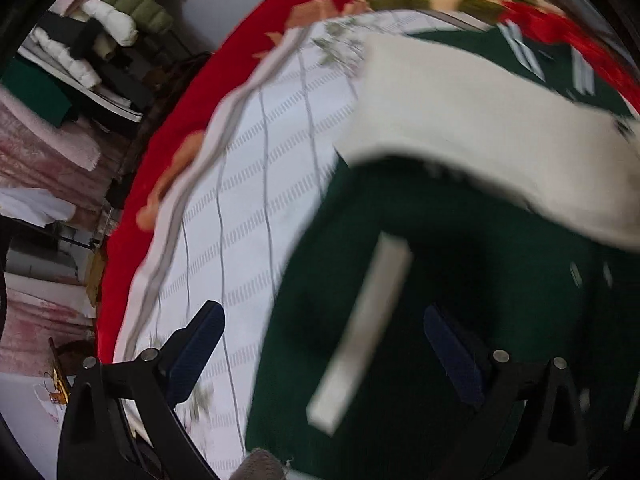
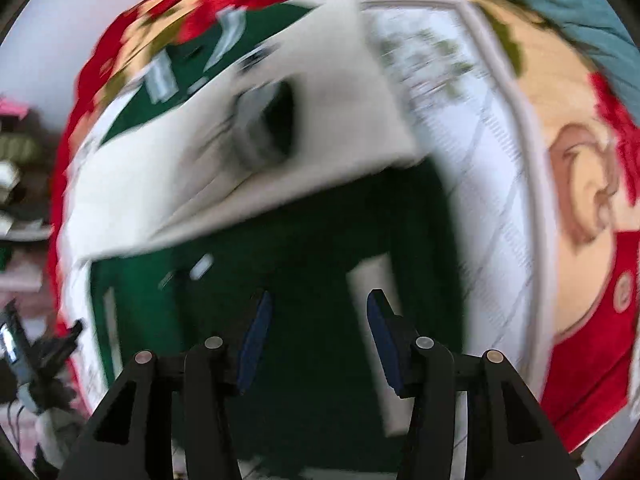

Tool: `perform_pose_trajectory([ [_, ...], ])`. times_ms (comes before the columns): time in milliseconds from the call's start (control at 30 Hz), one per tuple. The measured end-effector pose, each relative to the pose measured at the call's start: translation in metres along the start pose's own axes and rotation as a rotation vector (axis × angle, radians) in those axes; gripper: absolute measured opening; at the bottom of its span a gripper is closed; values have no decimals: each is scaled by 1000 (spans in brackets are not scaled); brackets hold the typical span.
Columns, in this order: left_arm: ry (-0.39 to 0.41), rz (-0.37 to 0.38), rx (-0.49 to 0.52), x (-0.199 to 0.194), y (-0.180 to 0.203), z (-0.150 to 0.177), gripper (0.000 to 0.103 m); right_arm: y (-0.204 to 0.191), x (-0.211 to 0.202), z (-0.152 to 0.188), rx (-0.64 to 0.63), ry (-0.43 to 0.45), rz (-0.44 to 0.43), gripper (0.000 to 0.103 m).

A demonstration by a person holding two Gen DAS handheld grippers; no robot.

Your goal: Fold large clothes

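A large dark green garment point(image 1: 460, 320) with a wide cream band point(image 1: 460, 112) and white stripes lies spread on a white quilted sheet point(image 1: 248, 208). My left gripper point(image 1: 324, 320) is open, its jaws wide apart over the garment's left edge, holding nothing. In the right wrist view the same green garment point(image 2: 320, 240) and cream band point(image 2: 240, 152) lie below my right gripper point(image 2: 318, 320), which is open and empty above the green cloth. Both views are motion-blurred.
The sheet lies on a red floral blanket point(image 1: 176, 120), which also shows in the right wrist view point(image 2: 592, 340). Stacked clothes and padded jackets point(image 1: 100, 28) fill shelves at the left. The other gripper point(image 2: 24, 352) shows at the far left of the right wrist view.
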State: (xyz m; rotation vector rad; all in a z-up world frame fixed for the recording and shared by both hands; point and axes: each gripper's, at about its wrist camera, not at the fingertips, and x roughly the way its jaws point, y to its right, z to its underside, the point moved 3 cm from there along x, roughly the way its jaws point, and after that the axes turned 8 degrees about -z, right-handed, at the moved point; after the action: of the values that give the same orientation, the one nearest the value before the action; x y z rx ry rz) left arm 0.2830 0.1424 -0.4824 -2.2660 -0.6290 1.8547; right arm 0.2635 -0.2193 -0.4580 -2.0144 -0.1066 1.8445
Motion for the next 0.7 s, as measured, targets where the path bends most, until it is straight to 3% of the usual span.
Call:
perform_pose_trajectory([
  [100,-42,14,19,-10,6,32,103,-45,19,43,-39,-97,-41,53],
  [200,-91,16,44,-5,21,65,103,-63,56,81,-42,-200,-71,53],
  [333,-128,-15,82,17,42,99,103,-75,105,112,-55,-293,-41,55],
  [367,-135,-18,88,23,46,105,103,-77,116,118,-59,-305,-10,63],
  [467,-153,-10,90,34,52,116,103,-75,137,127,-77,-296,88,64],
  [500,-150,-2,80,34,51,117,103,-74,138,127,-58,-276,94,61],
  [567,-143,8,82,36,50,116,103,-69,134,127,-28,-213,151,17],
  [700,-144,37,83,37,49,114,103,-61,119,127,60,-176,47,11],
])
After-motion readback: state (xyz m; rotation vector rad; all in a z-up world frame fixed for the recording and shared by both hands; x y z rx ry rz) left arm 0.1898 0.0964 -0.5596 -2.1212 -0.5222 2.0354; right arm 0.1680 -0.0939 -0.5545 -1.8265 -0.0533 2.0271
